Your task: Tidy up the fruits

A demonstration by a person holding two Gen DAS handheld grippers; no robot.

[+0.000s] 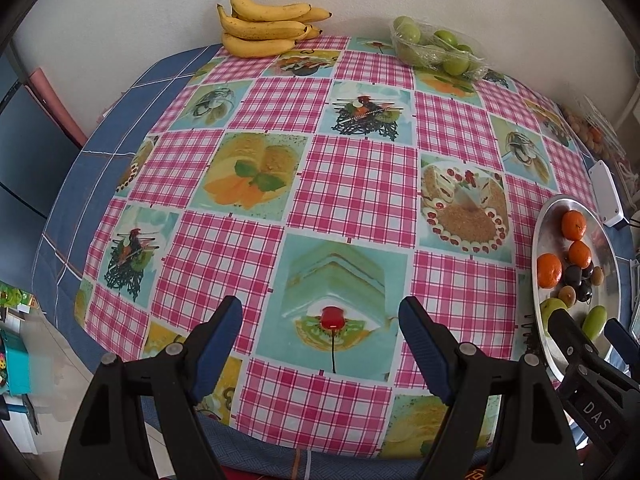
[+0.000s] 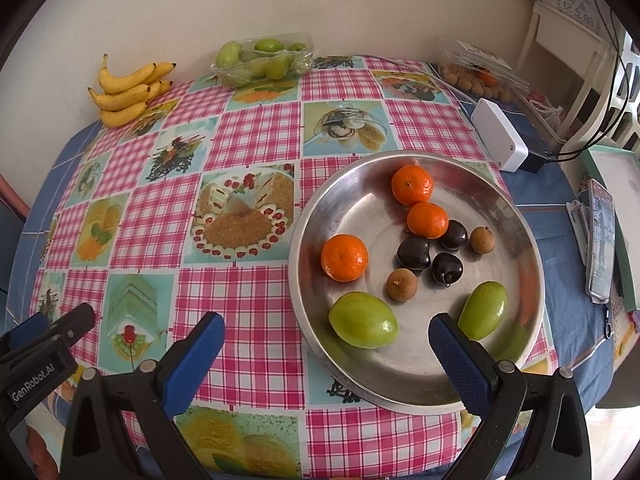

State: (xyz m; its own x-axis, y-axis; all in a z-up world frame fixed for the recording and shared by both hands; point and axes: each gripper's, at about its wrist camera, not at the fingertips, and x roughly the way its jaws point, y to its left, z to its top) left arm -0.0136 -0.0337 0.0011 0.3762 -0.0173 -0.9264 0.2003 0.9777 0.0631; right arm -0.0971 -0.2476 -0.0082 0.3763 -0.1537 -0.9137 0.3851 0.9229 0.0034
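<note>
mostly round glossy fruit, shiny metal tray.

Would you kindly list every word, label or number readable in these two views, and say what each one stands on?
"DAS": white letters on the right gripper body, seen in the left wrist view.
"GenRobot.AI": white letters on the left gripper body, seen in the right wrist view.
Characters on the wall picture: too blurred to read.
Label on the clear box: too small.

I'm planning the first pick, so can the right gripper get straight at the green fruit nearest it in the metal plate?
Probably yes. The right gripper is open and empty, the green fruit lies just ahead between its fingers, and nothing covers it in the metal plate.
</note>
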